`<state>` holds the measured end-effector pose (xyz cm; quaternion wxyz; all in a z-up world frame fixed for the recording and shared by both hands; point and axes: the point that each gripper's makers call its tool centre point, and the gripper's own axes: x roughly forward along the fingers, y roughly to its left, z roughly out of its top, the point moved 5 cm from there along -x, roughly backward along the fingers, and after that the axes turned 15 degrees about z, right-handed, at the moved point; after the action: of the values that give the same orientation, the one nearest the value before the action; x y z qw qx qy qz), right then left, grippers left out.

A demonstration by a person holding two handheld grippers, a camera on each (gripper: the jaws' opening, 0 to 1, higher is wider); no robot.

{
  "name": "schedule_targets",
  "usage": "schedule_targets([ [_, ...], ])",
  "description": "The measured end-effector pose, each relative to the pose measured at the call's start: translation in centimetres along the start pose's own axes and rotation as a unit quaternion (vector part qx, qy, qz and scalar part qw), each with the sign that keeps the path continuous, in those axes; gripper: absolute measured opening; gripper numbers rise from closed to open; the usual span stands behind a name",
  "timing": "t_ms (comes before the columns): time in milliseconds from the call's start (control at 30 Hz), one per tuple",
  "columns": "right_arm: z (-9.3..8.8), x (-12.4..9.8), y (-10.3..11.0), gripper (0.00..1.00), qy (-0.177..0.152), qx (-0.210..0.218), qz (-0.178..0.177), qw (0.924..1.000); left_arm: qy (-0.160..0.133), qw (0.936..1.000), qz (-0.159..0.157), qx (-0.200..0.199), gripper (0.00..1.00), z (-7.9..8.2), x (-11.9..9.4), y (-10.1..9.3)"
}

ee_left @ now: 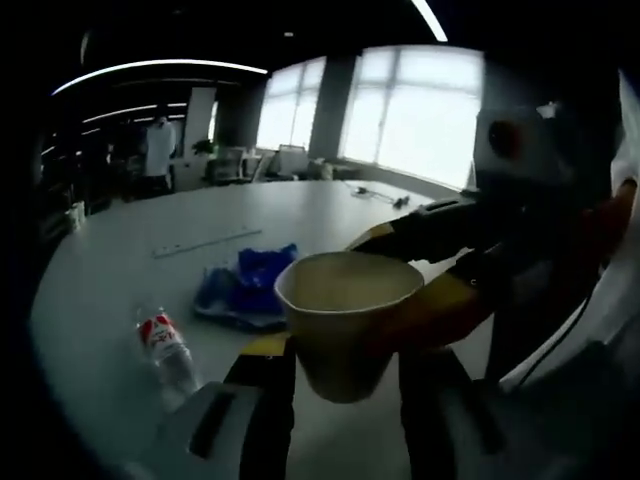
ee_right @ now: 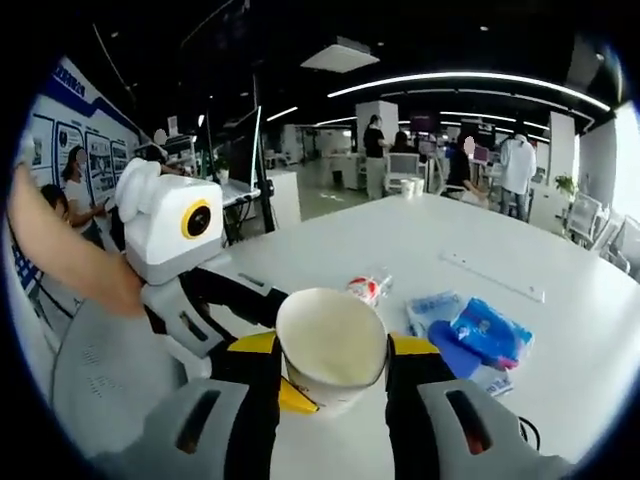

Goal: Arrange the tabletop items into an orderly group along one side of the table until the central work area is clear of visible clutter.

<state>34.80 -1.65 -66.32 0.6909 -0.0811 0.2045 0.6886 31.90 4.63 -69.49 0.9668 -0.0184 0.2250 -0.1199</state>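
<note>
Paper cup (ee_right: pixel 333 349) clamped between right tool (ee_right: pixel 330 375) jaws, left tool (ee_left: pixel 335 365) also gripping it, above white table (ee_right: pixel 420 240)

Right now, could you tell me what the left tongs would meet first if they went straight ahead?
The paper cup already sits between the left tongs, so it comes first. Beyond it, probably the right tongs at its far side, though depth is unclear.
</note>
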Motion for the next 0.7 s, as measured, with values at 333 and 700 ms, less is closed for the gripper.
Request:
schedule_targets([
  [333, 0.2, 0.3, -1.2, 0.37, -0.013, 0.008, -0.012, 0.9998, 0.01, 0.9992, 0.03, -0.023, 0.38, -0.9, -1.5, 1.3],
  [700, -0.1, 1.2, -2.0, 0.38, -0.006, 0.007, -0.015, 0.9999, 0.008, 0.9954, 0.071, -0.063, 0.45, -2.1, -4.3, 2.6],
])
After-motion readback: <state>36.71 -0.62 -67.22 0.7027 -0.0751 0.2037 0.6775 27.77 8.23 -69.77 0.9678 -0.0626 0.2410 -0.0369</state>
